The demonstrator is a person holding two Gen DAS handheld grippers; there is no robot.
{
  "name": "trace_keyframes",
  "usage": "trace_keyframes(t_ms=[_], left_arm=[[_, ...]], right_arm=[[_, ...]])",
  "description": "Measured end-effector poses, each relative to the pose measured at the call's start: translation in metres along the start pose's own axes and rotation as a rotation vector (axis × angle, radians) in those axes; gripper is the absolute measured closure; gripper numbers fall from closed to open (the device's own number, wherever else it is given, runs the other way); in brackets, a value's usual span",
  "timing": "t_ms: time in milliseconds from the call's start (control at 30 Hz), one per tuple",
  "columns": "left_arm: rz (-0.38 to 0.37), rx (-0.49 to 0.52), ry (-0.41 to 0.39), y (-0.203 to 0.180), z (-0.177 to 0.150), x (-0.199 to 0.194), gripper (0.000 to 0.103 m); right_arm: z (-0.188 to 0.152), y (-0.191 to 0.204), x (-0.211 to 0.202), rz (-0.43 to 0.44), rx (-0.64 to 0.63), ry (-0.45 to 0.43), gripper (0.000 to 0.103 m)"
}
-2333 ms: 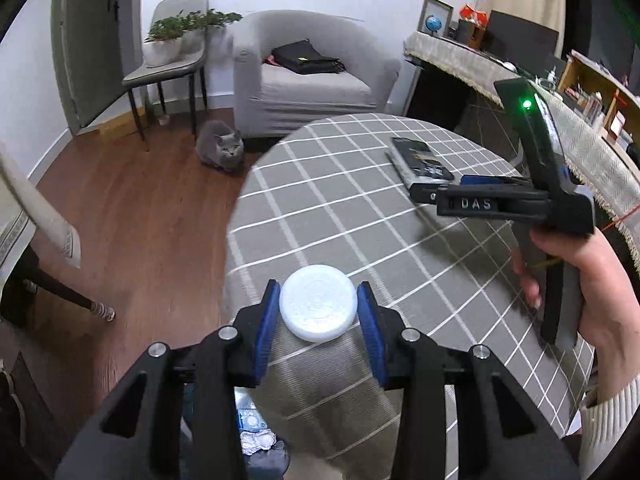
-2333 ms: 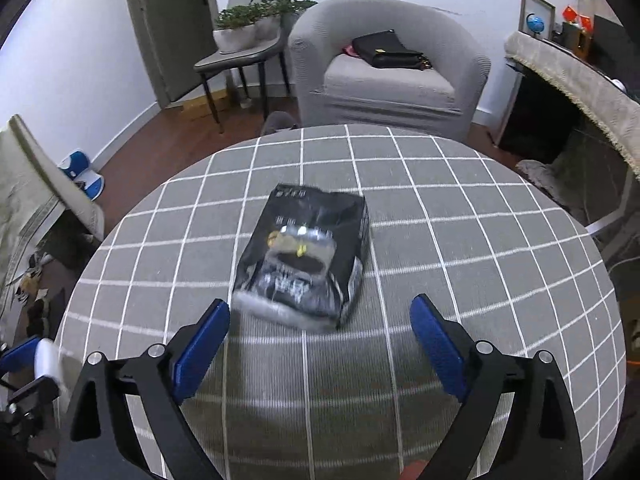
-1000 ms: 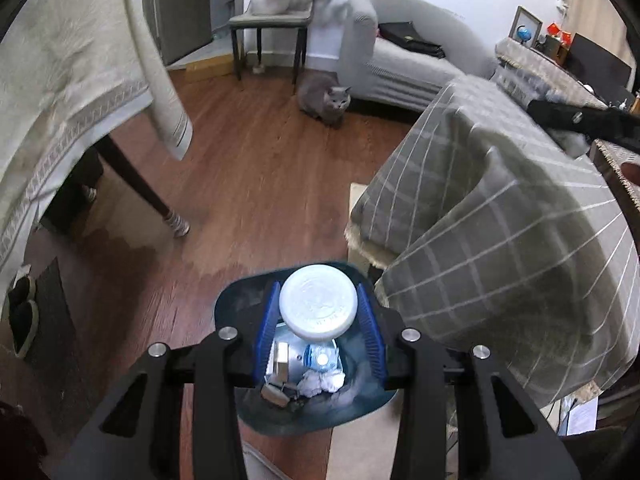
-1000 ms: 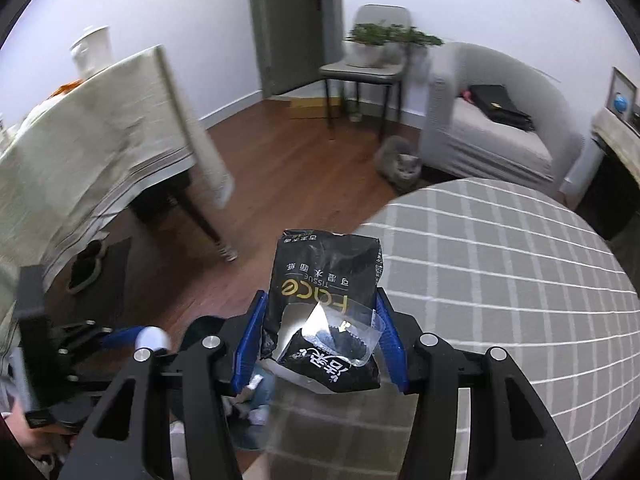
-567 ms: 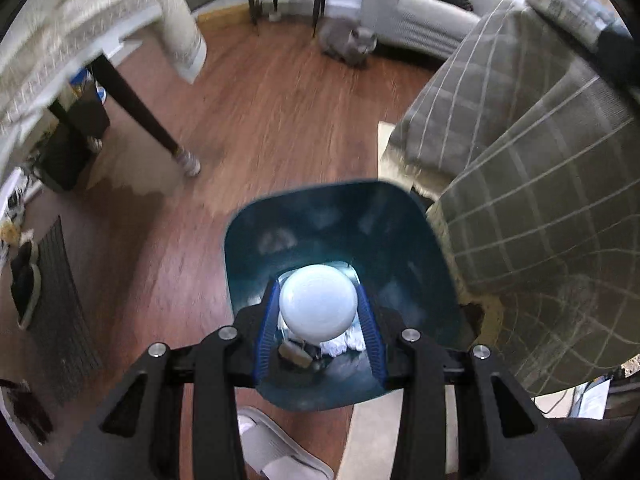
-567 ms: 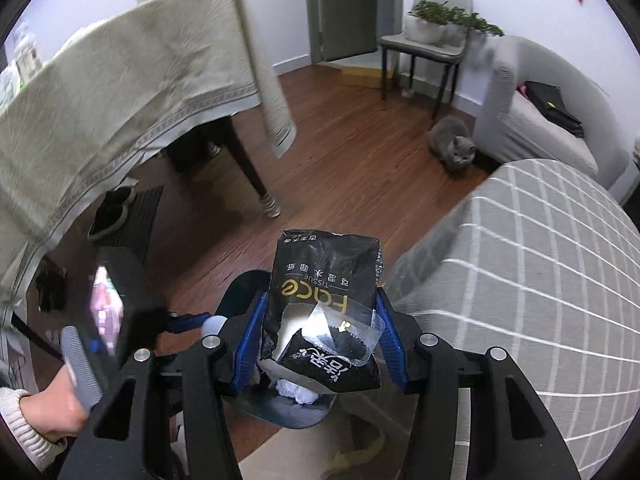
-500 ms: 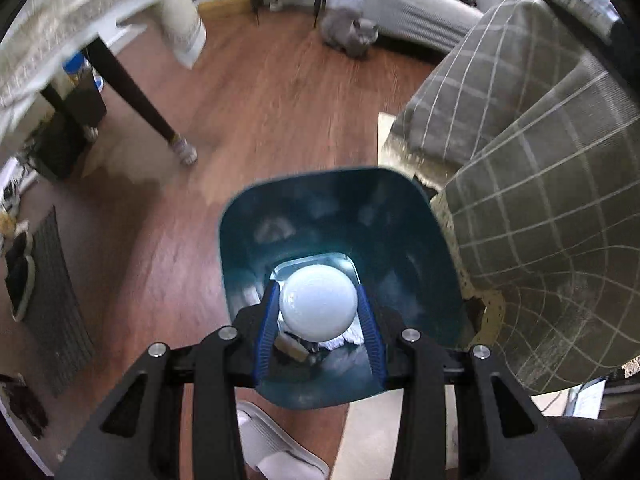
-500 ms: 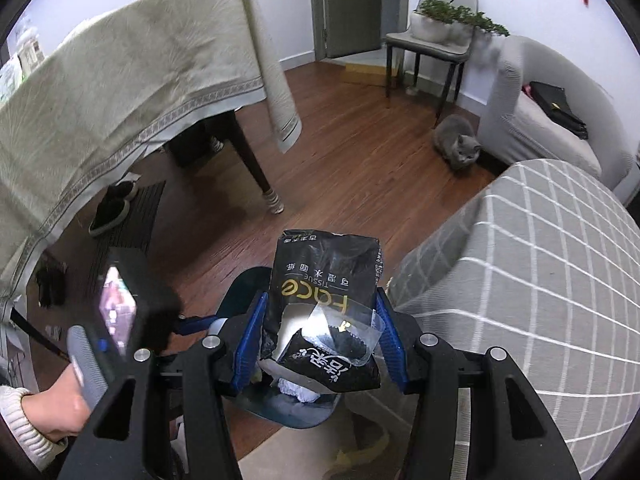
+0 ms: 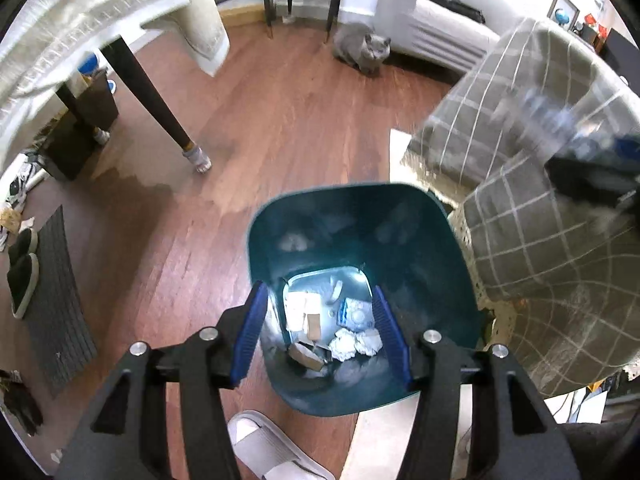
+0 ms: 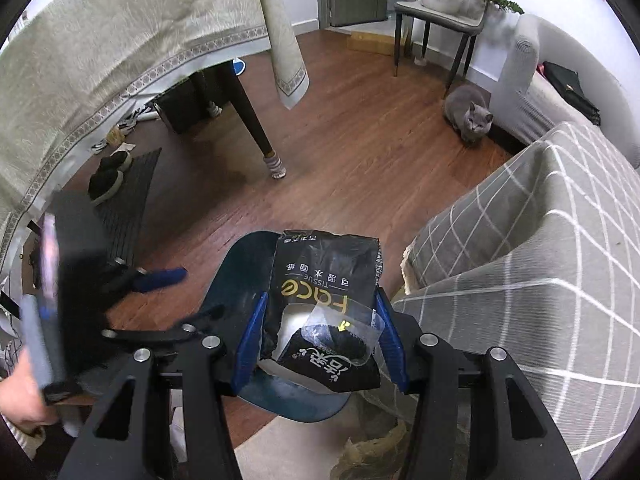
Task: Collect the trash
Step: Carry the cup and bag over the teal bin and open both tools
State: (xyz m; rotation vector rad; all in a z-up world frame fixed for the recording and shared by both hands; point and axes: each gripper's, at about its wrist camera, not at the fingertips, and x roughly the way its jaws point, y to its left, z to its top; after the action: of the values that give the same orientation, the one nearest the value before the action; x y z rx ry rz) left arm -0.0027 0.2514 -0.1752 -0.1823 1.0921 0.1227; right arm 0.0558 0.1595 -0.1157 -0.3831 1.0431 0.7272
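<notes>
A teal trash bin [image 9: 404, 240] stands on the wood floor with crumpled paper and wrappers [image 9: 354, 340] at its bottom. My left gripper [image 9: 318, 300] hangs just over the bin's mouth. Its jaws are opening and nothing is between them. In the right wrist view the bin [image 10: 236, 272] lies under my right gripper [image 10: 320, 300], which is shut on a black tissue pack [image 10: 324, 276] with a torn window. The left gripper's blue finger [image 10: 160, 278] shows blurred at the left there.
A grey cat [image 9: 362, 50] sits on the floor near the grey armchair [image 9: 432, 20]. The checked tablecloth [image 9: 540, 220] hangs right beside the bin. A dark table leg [image 9: 160, 108], a ribbed mat with shoes [image 9: 60, 308] and a white slipper [image 9: 272, 448] lie around.
The white lid is gone from the left jaws, which have spread apart over the bin. Both grippers have sunk closer to the bin, the right still gripping the tissue pack.
</notes>
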Motion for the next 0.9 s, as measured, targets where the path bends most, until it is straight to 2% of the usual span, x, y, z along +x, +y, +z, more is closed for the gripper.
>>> trace_keyframes(t_ms=[267, 633, 700, 767, 900], left_arm=[[0.029, -0.013, -0.102, 0.014, 0.008, -0.055, 0.045], [0.027, -0.016, -0.213, 0.025, 0.018, -0.107, 0.061], [0.022, -0.031, -0.222, 0.028, 0.021, -0.114, 0.064], [0.012, -0.054, -0.239, 0.031, 0.023, -0.123, 0.066], [-0.004, -0.069, -0.263, 0.030, 0.026, -0.139, 0.066]], right_arm=[[-0.006, 0.014, 0.028, 0.006, -0.014, 0.043, 0.050], [-0.027, 0.030, 0.084, -0.010, -0.056, 0.166, 0.050], [-0.034, 0.035, 0.097, -0.023, -0.076, 0.203, 0.047], [-0.042, 0.037, 0.104, -0.023, -0.090, 0.229, 0.031], [-0.048, 0.043, 0.099, -0.032, -0.100, 0.222, 0.031]])
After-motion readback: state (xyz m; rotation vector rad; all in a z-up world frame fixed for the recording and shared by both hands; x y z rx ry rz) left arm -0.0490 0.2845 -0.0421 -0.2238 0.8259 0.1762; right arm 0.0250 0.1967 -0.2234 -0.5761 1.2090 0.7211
